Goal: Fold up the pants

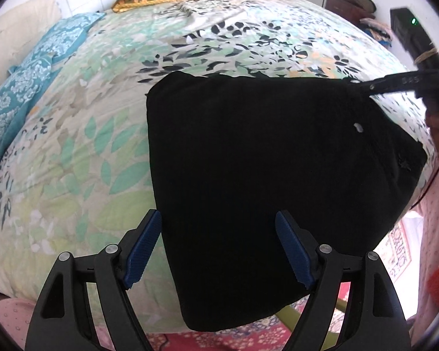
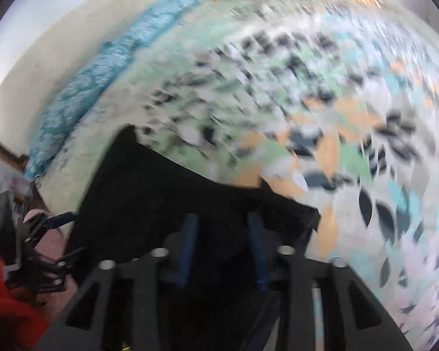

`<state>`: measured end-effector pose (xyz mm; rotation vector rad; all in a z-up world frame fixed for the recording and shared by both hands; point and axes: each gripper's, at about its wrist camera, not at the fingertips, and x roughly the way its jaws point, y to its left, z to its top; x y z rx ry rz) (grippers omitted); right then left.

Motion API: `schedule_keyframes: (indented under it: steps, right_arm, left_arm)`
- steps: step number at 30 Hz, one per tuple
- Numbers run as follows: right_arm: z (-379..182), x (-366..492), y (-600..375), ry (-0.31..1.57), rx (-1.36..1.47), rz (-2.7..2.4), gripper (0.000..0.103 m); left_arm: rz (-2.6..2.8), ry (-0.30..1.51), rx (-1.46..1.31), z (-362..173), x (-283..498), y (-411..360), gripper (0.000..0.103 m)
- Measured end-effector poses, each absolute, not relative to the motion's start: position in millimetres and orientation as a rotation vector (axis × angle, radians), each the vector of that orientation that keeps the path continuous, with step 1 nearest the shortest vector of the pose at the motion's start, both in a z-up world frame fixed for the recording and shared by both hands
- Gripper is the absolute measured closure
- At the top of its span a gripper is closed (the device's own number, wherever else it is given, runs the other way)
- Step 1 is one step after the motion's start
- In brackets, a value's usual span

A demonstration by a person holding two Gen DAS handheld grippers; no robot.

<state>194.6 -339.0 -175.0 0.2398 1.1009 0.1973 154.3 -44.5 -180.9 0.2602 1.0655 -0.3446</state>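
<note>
Folded black pants (image 1: 263, 175) on floral bedspread (image 1: 102, 117), left gripper (image 1: 219, 251) jaws wide apart above them

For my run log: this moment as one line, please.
pants: folded, on bed | left gripper: open above pants | right gripper: at pants corner, grip unclear

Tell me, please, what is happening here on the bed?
A person is folding black pants on a leaf-patterned bedspread, with a hand-held gripper in each hand. The pants lie folded into a compact block near the bed's edge. The left hand-held gripper hangs open over their near side. The right hand-held gripper is at their far corner; that view is too blurred to show a grip.
</note>
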Motion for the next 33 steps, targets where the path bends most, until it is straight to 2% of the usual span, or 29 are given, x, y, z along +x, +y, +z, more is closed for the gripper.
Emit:
schedule_keyframes:
  steps: [7,11,16,20,33]
  right_arm:
    - [-123,160,-318,1.042,0.119,0.228,0.071]
    - [-109,123,-303,1.074,0.056,0.304,0.071]
    - [-118,81,-284,1.139,-0.041,0.335,0.071]
    - [-146,68,-278,1.194,-0.076,0.303,0.071]
    - [-156,65,-279,1.191,-0.059,0.286,0.069]
  left_arm:
    - [-0.333,1.064,0.269,-179,154,-45,0.020]
    - [-0.326,1.077,0.256,-179,157,-44,0.019]
    - [-0.316,1.077,0.264,-180,157,-46,0.018]
    - [-0.313,1.077,0.269,-181,158,-46,0.017]
    - [-0.304,1.088,0.269,-183,158,-45,0.013]
